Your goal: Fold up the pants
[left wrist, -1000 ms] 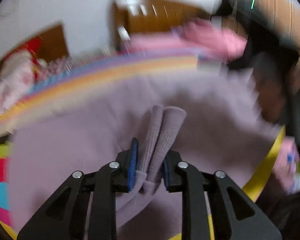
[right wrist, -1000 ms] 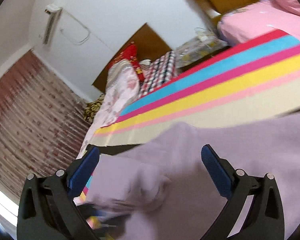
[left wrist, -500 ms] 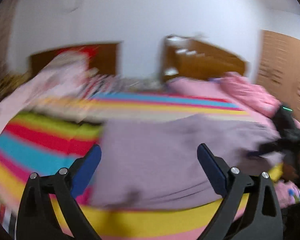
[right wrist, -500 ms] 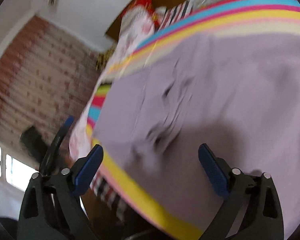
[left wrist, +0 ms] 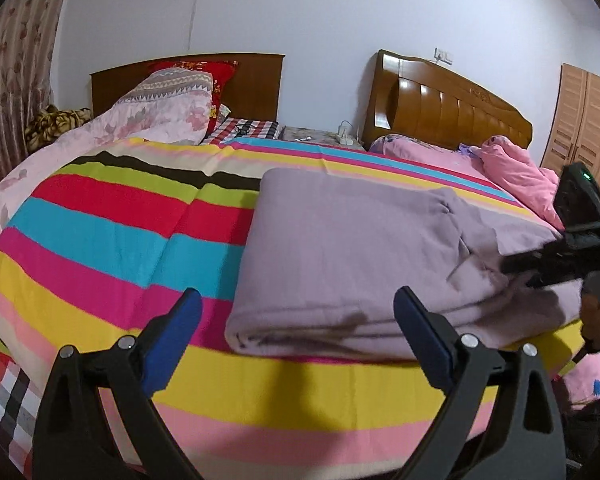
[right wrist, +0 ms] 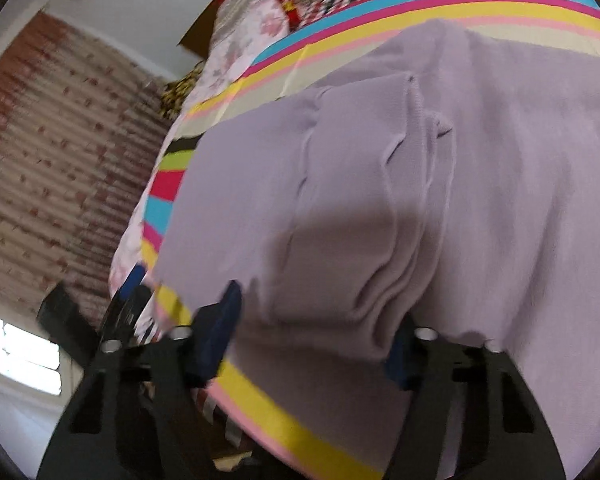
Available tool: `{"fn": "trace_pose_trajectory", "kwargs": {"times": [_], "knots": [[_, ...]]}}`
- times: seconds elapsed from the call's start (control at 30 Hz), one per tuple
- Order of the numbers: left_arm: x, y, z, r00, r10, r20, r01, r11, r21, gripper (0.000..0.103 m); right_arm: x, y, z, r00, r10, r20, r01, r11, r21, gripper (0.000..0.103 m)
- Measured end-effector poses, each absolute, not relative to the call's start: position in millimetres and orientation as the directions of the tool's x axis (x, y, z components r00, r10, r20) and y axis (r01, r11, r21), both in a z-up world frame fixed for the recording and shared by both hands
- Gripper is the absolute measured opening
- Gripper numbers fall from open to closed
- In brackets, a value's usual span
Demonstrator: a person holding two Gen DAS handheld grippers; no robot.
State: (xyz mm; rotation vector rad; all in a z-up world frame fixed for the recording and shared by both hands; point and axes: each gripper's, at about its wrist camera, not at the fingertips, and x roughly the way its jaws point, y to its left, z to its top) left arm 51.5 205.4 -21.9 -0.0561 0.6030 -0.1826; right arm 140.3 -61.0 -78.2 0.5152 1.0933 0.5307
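Lying folded on the striped bedspread point(left wrist: 100, 216), the lilac pants point(left wrist: 340, 248) sit near the bed's front edge. Your right gripper point(right wrist: 316, 332) has just been closing, a thick bunch of the pants' layers between its pads (whether they press yet is unclear). Your left gripper point(left wrist: 300, 340) hangs wide open, holding nothing, before the pants' folded edge.

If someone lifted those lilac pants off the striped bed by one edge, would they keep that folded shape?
Probably not. The pants look soft and floppy: their layers sag and wrinkle at the folded edge, so they would likely droop and unfold. They seem light and not slippery, since the knit-looking cloth lies bunched on the striped sheet.
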Motion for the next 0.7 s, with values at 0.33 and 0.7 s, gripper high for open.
{"fn": "trace_pose_trajectory", "kwargs": {"times": [0.33,0.7], "knots": [[33,190,-32,0.792,-0.169,-0.586,0.209,0.978,0.000,0.097,124,-68,-70,0.501,0.605,-0.619,-0.216,0.780,0.588,0.015],[50,186,-34,0.788,-0.145,-0.598,0.183,0.983,0.003,0.097,151,-42,25,0.574,0.665,-0.478,-0.369,0.731,0.574,0.014]]}}
